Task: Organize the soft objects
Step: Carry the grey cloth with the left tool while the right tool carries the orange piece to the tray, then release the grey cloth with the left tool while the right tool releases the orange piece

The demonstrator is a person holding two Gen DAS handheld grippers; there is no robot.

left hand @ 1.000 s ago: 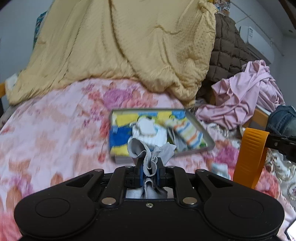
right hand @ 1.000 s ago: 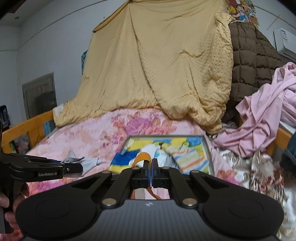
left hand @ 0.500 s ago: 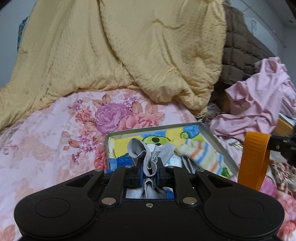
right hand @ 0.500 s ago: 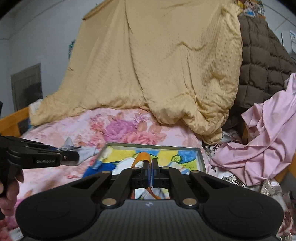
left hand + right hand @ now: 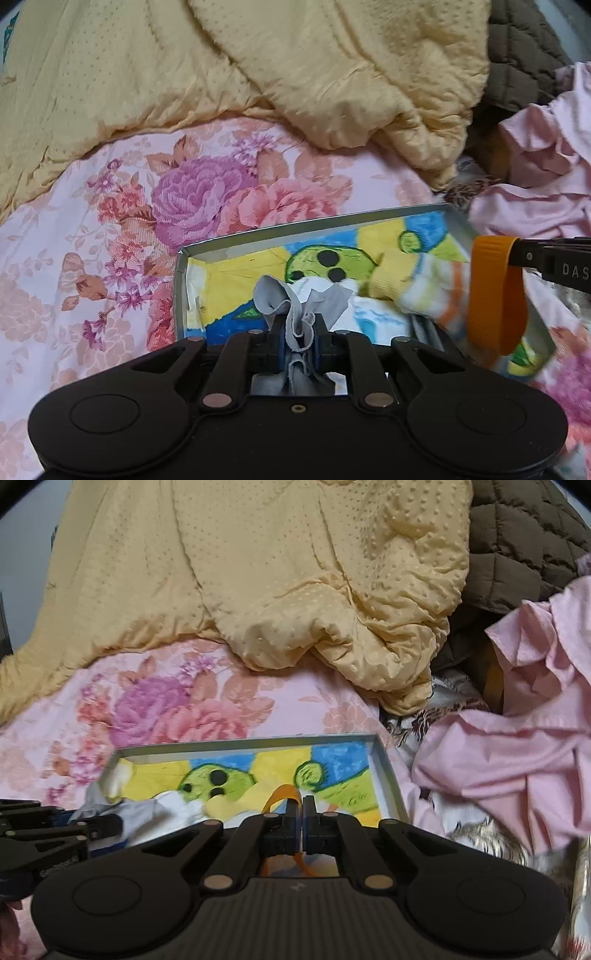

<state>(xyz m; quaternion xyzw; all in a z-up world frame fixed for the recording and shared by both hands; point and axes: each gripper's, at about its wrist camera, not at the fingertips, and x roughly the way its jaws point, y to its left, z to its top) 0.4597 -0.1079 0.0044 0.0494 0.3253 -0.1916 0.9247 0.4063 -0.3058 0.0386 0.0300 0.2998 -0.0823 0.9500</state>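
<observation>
My left gripper [image 5: 298, 334] is shut on a small grey cloth [image 5: 295, 306] and holds it over the near end of a shallow grey box [image 5: 258, 242] with a painted yellow, blue and green bottom. My right gripper [image 5: 302, 812] is shut on an orange elastic band [image 5: 280, 794], which shows as an orange loop [image 5: 495, 291] in the left wrist view, over the box's right side. The box [image 5: 229, 746] holds a striped sock [image 5: 424, 291] and white socks [image 5: 317, 286]. The left gripper also shows in the right wrist view [image 5: 74, 830] at the left.
The box lies on a pink floral bedsheet [image 5: 110, 229]. A yellow quilt [image 5: 258, 572] is piled behind it. A brown padded jacket [image 5: 517, 535] and crumpled pink clothes [image 5: 517, 738] lie to the right.
Both grippers have moved forward towards the box, each still holding its item. The grey cloth and the orange band now hang over the box.
</observation>
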